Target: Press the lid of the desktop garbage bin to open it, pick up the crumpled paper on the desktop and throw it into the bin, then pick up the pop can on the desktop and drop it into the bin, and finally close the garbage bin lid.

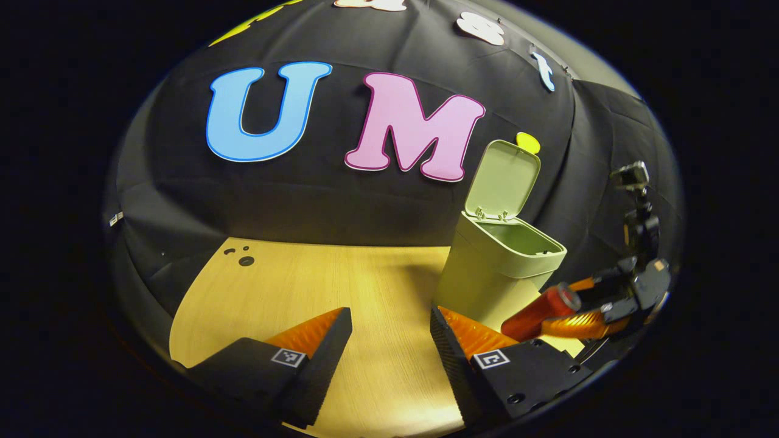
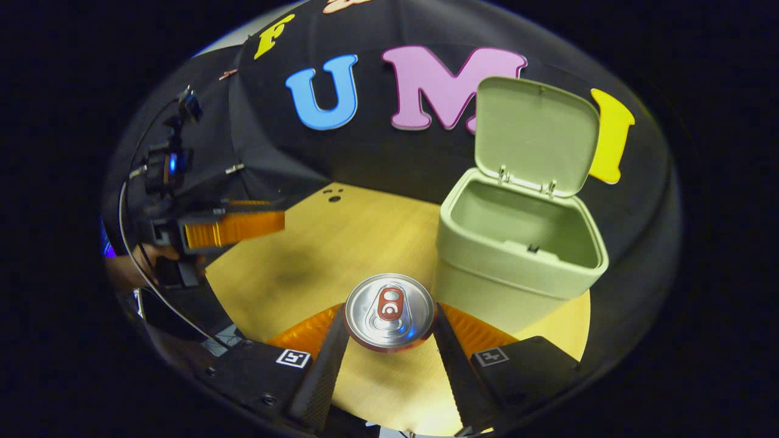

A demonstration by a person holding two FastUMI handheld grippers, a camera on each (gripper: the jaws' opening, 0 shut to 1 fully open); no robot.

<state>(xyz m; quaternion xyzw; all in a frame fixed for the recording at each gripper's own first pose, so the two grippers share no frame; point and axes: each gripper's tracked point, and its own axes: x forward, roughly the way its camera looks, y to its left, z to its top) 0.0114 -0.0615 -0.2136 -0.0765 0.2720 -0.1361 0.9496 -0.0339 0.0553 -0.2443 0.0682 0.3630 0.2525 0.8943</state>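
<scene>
standing toward the back right part of the bench (image 2: 316, 243), near its rear edge and the black cloth wall (image 1: 292, 194), the garbage bin (image 2: 487, 286) is the largest thing here, pale green, with its lid (image 2: 535, 134) swung up on the rear hinges and leaning back against the wall, so the inside is open to view; what lies at the bottom cannot be made out. the bench itself is light wood, with a few dark round marks (image 1: 242, 255) near its far left corner. in the right gripper view the right gripper (image 2: 389, 331) holds the pop can (image 2: 389, 311) between its two fingers, both pressing on the can's sides, the can seen end-on with its silver top and pull tab facing the camera, held above the bench just in front of and to the left of the bin, below its rim. in the left gripper view that same can (image 1: 538, 313) shows as a red cylinder lying sideways in the other gripper's grasp, close beside the bin's front right side. the left gripper (image 1: 389, 337) has its fingers spread apart with nothing between them, over bare wood toward the front edge, to the left of the bin.
</scene>
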